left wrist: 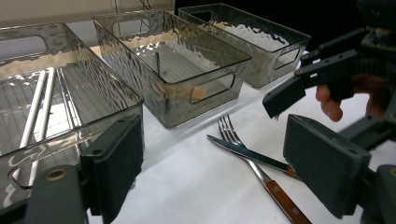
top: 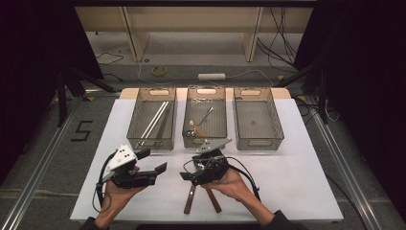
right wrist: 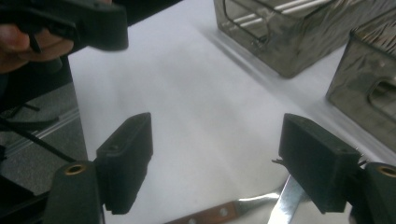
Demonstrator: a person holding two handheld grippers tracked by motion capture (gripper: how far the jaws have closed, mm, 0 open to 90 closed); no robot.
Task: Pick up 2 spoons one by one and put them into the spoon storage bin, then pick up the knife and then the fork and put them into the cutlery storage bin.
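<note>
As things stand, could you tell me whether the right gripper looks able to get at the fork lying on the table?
Probably yes: the right gripper hangs just above the fork and the knife crossing it, jaws wide apart and nothing between them.

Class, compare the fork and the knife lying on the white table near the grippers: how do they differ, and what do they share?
The fork ends in slim separate tines, while the knife ends in one flat pointed blade. In the left gripper view the knife lies across the fork, its blade on top, so the two cross. The fork's tines point toward the middle bin, whereas the knife's tip points more toward the left bin. Both have shiny metal heads and brown handles.
</note>
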